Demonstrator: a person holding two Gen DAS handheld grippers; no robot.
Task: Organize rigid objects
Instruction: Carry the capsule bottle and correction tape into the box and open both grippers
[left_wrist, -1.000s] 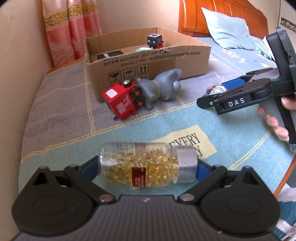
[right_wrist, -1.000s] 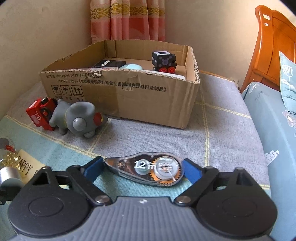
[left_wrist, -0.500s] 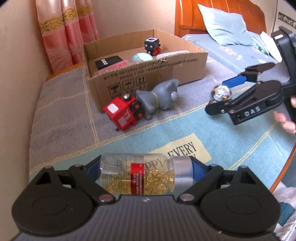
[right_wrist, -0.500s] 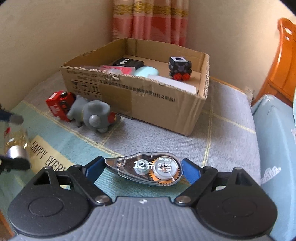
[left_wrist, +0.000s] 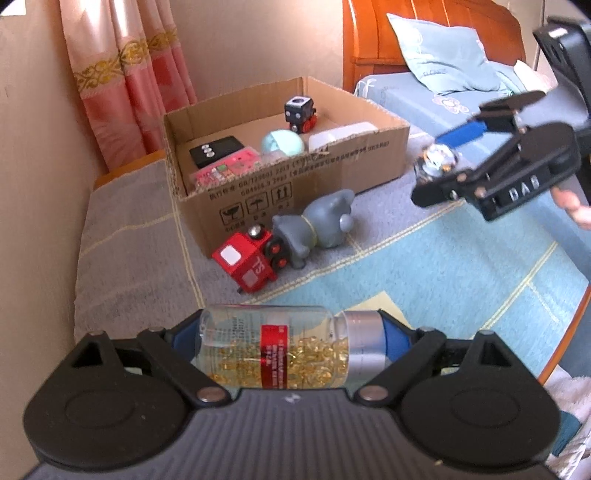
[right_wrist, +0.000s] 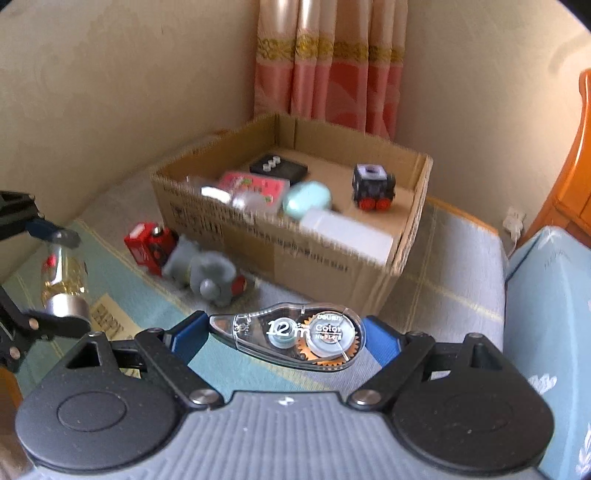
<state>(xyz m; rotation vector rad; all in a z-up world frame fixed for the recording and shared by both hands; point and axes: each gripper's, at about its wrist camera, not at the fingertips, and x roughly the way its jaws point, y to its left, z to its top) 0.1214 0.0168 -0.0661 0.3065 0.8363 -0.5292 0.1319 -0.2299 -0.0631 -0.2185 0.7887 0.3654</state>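
Capsule bottle w/ silver cap is lying crosswise in the left gripper, blue pads pressing on base and cap, held above the bedspread. Correction-tape dispenser, clear shell marked "12 m", is sitting lengthwise in the right gripper, clamped at both ends.

Beyond them, an open cardboard box is standing on the grey part of the spread, holding a black device w/ three buttons, a pink card pack, a mint egg-shaped item, a white block and a black cube toy on red wheels. Just in front of the box a red toy train and a grey elephant figure are lying touching each other.

Spread: grey and light-blue checks w/ yellow lines, plus a cream patch w/ lettering. Room: beige walls, pink curtain behind the box, orange wooden headboard and blue pillow at right.
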